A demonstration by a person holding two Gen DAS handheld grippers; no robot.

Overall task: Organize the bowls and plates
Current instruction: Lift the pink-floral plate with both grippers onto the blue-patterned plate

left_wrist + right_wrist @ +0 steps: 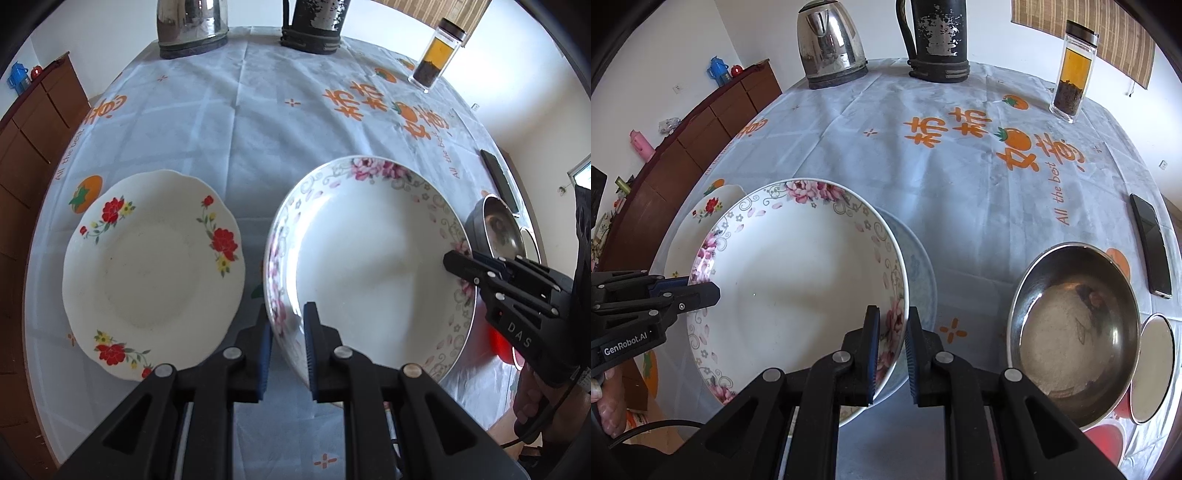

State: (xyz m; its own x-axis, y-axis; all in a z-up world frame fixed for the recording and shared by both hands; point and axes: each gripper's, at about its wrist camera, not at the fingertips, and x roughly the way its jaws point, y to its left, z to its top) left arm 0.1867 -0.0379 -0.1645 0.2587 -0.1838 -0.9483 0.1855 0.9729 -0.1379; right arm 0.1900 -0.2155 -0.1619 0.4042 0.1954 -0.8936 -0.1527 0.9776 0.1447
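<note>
A large white plate with a pink flower rim [369,266] [801,291] is held tilted above the table between both grippers. My left gripper [288,332] is shut on its left rim and shows in the right wrist view [701,291]. My right gripper [892,332] is shut on its right rim and shows in the left wrist view [458,262]. A white plate with red flowers [153,273] [713,205] lies flat to the left. A pale blue plate [918,273] lies under the lifted plate. A steel bowl [1075,332] [498,229] sits to the right.
A steel kettle [831,44], a black flask [936,40] and a jar of tea [1073,70] stand at the table's far edge. A phone [1150,243] lies at the right edge. A small steel dish [1156,365] and something red [1104,432] sit by the bowl. A wooden cabinet [701,147] stands left.
</note>
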